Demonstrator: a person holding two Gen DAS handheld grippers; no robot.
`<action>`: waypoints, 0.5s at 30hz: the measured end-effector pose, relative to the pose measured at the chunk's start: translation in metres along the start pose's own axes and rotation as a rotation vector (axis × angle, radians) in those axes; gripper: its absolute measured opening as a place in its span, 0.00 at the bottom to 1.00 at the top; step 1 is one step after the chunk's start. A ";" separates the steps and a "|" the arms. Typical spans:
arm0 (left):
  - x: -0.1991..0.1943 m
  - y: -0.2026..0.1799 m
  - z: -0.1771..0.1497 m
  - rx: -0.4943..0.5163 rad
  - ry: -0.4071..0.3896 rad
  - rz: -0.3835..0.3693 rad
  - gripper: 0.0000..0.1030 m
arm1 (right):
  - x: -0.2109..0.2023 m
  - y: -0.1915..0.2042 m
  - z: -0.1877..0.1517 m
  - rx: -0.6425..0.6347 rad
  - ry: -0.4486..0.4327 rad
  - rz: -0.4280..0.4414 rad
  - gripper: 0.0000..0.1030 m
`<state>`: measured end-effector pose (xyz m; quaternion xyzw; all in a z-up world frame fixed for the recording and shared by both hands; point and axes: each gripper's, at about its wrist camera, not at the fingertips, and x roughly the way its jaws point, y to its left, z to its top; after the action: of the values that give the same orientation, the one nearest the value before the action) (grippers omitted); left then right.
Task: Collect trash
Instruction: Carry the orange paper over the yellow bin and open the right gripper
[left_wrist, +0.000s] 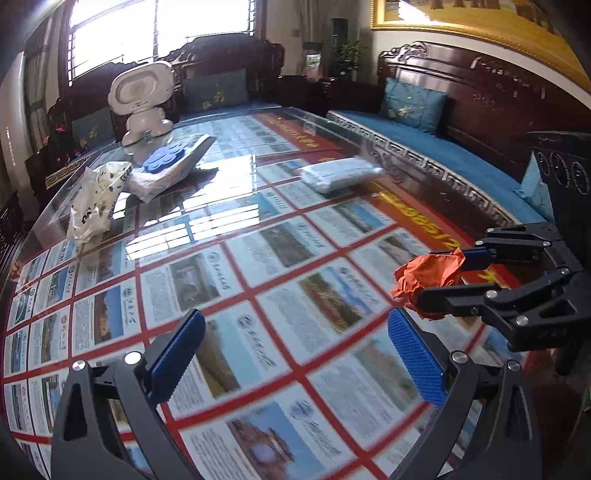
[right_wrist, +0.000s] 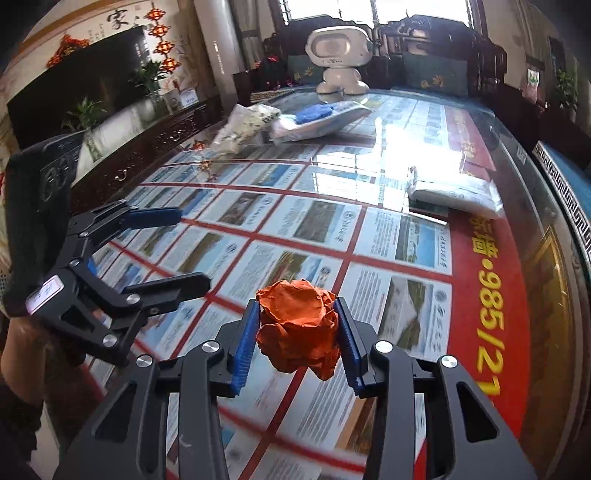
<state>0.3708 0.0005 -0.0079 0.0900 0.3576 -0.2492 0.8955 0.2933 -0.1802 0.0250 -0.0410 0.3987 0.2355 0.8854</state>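
Observation:
My right gripper (right_wrist: 297, 332) is shut on a crumpled orange paper ball (right_wrist: 297, 326) and holds it above the glass table (right_wrist: 487, 295). The ball also shows in the left wrist view (left_wrist: 430, 282), between the right gripper's fingers (left_wrist: 476, 258) at the right. My left gripper (left_wrist: 295, 343) is open and empty above the table's near part; it shows at the left of the right wrist view (right_wrist: 184, 249).
A white plastic bag (left_wrist: 94, 201), a flat packet with a blue flower-shaped thing (left_wrist: 168, 158) and a white robot figure (left_wrist: 142, 98) stand at the far left. A white wrapped packet (left_wrist: 338, 173) lies mid-table. A blue-cushioned wooden sofa (left_wrist: 443, 155) runs along the right.

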 end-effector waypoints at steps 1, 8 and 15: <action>-0.008 -0.007 -0.004 0.006 -0.004 -0.007 0.96 | -0.008 0.005 -0.005 -0.011 -0.001 0.000 0.39; -0.063 -0.060 -0.040 0.097 0.011 -0.067 0.96 | -0.070 0.046 -0.054 -0.065 0.014 -0.012 0.39; -0.131 -0.119 -0.097 0.206 0.029 -0.093 0.96 | -0.144 0.085 -0.122 -0.076 0.016 0.053 0.39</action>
<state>0.1712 -0.0191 0.0129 0.1682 0.3467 -0.3246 0.8638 0.0892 -0.1920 0.0567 -0.0658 0.3974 0.2735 0.8735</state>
